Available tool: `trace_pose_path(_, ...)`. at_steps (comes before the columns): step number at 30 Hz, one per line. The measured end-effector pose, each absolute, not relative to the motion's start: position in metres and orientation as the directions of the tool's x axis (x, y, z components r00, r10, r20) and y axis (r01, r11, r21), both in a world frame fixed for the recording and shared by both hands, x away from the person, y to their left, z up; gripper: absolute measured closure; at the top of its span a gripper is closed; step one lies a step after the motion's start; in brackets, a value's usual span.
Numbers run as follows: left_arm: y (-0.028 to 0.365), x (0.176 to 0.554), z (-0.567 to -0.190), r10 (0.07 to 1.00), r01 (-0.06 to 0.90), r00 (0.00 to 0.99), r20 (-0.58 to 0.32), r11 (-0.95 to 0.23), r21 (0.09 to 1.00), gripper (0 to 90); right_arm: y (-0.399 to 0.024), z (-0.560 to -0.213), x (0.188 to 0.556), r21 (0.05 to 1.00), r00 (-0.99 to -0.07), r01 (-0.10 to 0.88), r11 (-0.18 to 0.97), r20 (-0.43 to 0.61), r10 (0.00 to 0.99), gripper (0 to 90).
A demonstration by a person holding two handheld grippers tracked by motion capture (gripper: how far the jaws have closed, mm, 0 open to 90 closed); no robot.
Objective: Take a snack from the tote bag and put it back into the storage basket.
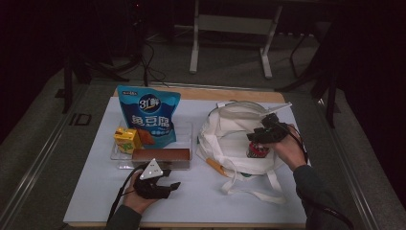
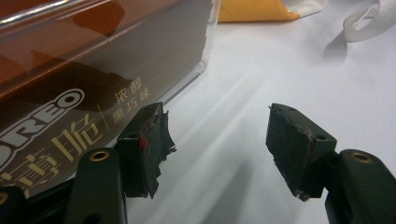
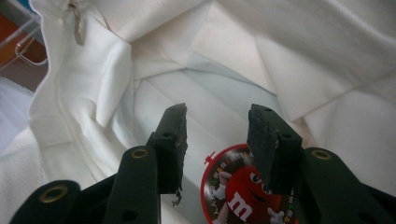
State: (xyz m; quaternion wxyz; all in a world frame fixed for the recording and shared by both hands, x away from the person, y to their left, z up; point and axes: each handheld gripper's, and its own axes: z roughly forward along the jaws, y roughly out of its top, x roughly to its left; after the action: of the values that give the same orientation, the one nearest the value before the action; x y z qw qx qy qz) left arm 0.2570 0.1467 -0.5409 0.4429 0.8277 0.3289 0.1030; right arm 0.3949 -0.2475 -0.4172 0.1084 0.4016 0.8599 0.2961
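Packing snacks into the white bag (image 1: pixel 239 139), by the look of it. Right gripper (image 3: pixel 217 140) sits inside the bag mouth, jaws spread around a red M&M's tub (image 3: pixel 247 191); pads look clear of it, so likely just dropped in. Left gripper (image 2: pixel 217 149) rests spread and empty beside the Oreo box (image 2: pixel 70 93). Judged partway: tofu bag (image 1: pixel 149 115), juice carton (image 1: pixel 126 139) and Oreo box wait in the tray (image 1: pixel 184 165) at left

I see the round red M&M's candy tub (image 3: pixel 243 196) lying inside the open white cloth tote bag (image 1: pixel 230 132) at the table's right.
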Motion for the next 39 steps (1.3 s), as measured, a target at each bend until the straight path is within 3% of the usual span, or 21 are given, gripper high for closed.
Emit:
trace_pose_path(22, 0.147, 0.257, -0.541, 0.636, 0.454, 0.762, -0.121, -0.391, 0.801, 38.0, -0.266, -0.432, 0.394, 0.54, -0.642, 0.658, 0.525, 0.038, 0.766, 51.4)
trace_pose_path(39, 0.147, 0.257, -0.541, 0.636, 0.454, 0.762, -0.121, -0.392, 0.8, 37.9, -0.267, -0.436, 0.393, 0.463, -0.656, 0.674, 0.575, 0.019, 0.754, 34.2)
